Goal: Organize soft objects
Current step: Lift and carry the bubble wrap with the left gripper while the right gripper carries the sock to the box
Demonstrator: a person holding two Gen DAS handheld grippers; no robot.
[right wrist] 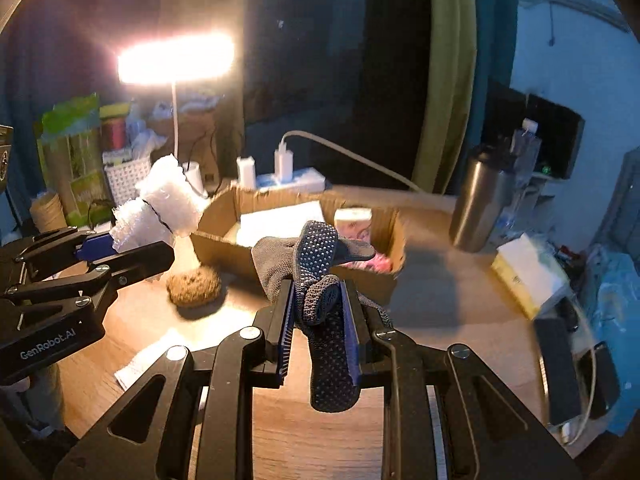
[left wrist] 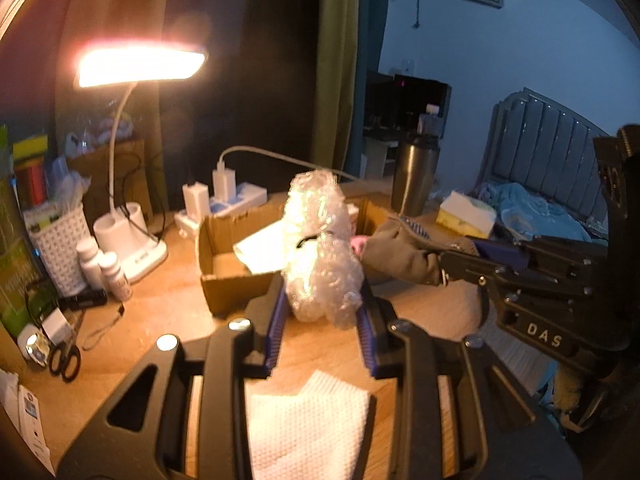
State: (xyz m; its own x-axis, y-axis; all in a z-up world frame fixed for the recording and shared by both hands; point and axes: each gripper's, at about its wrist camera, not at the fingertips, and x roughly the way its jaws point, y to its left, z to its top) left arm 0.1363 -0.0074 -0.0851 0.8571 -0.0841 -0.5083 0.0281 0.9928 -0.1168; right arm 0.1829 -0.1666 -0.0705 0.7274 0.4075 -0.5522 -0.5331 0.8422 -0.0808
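Item 1, nearest: left gripper (left wrist: 322, 312), one, jaws clamped on a bubble-wrap bundle (left wrist: 320, 248), one, cinched at the waist by a dark band and held above the desk (left wrist: 168, 304) at the near edge of the box. Judged very light, springy and slick; the hold at its lower end looks adequate, though a grip nearer the band would likely slip less

Item 2: right gripper (right wrist: 318, 300), one, jaws closed on a grey glove (right wrist: 316, 256), one, with dotted grip palm, bunched between the pads, fingers flopping toward the box at 12 o'clock and the cuff hanging back toward the wrist. Judged limp and light, non-slip by its dots; best taken mid-palm, where the fabric doubles

Item 3: white paper towel (left wrist: 308, 428), one, flat on the desk under the left gripper

Item 4: brown fibrous scrubber (right wrist: 195, 286), one, on the desk at 10 o'clock from the right gripper, not yet stowed. Judged light and springy

Item 5: open cardboard box (right wrist: 224, 236), one, mid-desk, holding white paper, a small pack and something pink

Item 6: steel tumbler (right wrist: 478, 204), one, at 2 o'clock; tissue pack (right wrist: 528, 268), one, beside it

Item 7, farthest: desk lamp (left wrist: 140, 66), one, lit, at 10 o'clock; white bottles (left wrist: 102, 268), two, by its base; scissors (left wrist: 64, 356), one pair
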